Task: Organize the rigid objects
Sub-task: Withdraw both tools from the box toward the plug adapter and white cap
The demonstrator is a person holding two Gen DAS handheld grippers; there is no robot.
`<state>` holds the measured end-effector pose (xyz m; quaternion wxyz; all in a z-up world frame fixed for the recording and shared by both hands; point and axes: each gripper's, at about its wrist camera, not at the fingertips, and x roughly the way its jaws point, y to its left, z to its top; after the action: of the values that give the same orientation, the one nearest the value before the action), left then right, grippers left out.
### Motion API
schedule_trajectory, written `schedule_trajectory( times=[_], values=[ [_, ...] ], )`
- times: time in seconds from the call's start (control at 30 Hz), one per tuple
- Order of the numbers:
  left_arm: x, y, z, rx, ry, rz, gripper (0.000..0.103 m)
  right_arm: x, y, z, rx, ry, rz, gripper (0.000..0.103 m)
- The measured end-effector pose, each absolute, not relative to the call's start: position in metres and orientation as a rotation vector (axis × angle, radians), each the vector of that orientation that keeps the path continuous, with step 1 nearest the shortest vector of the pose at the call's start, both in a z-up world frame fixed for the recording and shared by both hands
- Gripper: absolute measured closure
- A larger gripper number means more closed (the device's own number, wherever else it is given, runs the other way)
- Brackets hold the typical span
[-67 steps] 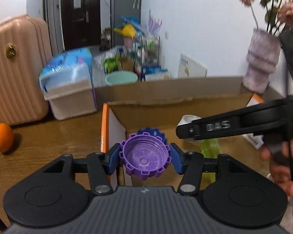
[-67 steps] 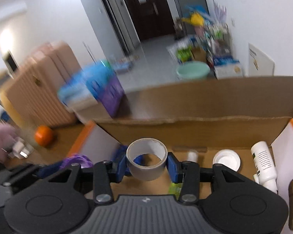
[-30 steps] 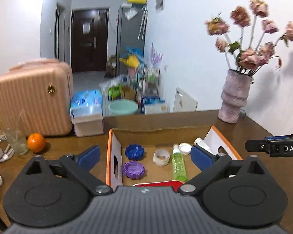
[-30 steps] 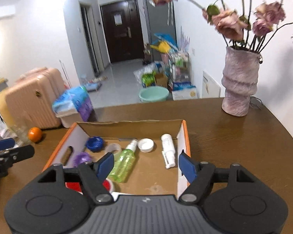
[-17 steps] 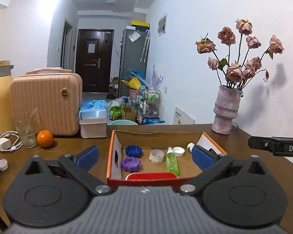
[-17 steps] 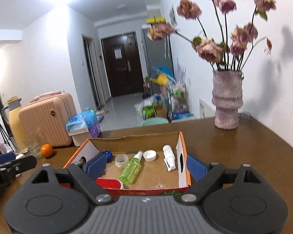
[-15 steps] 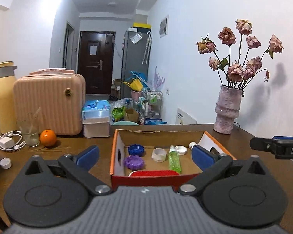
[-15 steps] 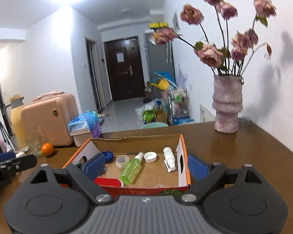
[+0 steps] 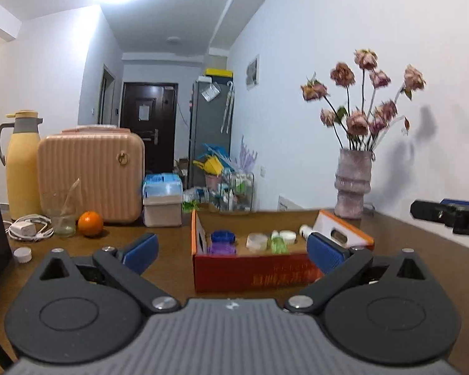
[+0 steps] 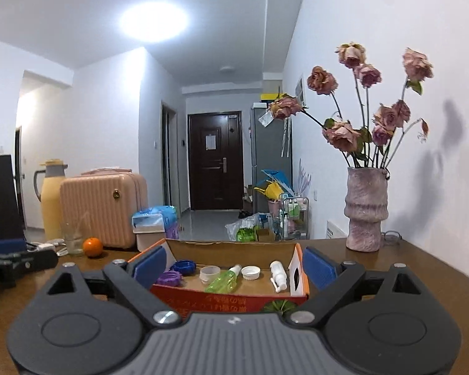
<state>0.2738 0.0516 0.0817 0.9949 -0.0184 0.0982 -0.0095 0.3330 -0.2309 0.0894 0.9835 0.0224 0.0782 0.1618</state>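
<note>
A red and orange cardboard box (image 9: pixel 253 273) (image 10: pixel 231 301) stands on the brown table. In it lie a purple cap (image 9: pixel 222 249) (image 10: pixel 168 278), a blue cap (image 9: pixel 223 237) (image 10: pixel 184 265), a tape roll (image 9: pixel 257 240) (image 10: pixel 210 272), a green bottle (image 9: pixel 277 244) (image 10: pixel 223 281), a white lid (image 10: pixel 250 272) and a white spray bottle (image 10: pixel 278 275). My left gripper (image 9: pixel 233 251) is open and empty, held back in front of the box. My right gripper (image 10: pixel 231 265) is open and empty, also in front of the box.
A vase of dried roses (image 9: pixel 353 184) (image 10: pixel 365 209) stands at the back right. At the left are an orange (image 9: pixel 90 224) (image 10: pixel 92 247), a glass (image 9: pixel 61 217), a charger with cable (image 9: pixel 25 228), a white cap (image 9: pixel 22 253), a pink case (image 9: pixel 90 175) and a yellow jug (image 9: pixel 22 168).
Both grippers let go of the purple cap and the tape roll into the box, opened, and drew back and down from it. The box now looks smaller and lower.
</note>
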Motion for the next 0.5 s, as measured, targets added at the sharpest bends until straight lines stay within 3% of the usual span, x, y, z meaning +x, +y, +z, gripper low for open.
schedule_trajectory(
  times=[0.5],
  values=[
    [0.162, 0.065, 0.046, -0.031, 0.281, -0.017, 0.000, 0.227, -0.222, 0.043, -0.130, 0.143, 0.364, 0.008]
  ],
)
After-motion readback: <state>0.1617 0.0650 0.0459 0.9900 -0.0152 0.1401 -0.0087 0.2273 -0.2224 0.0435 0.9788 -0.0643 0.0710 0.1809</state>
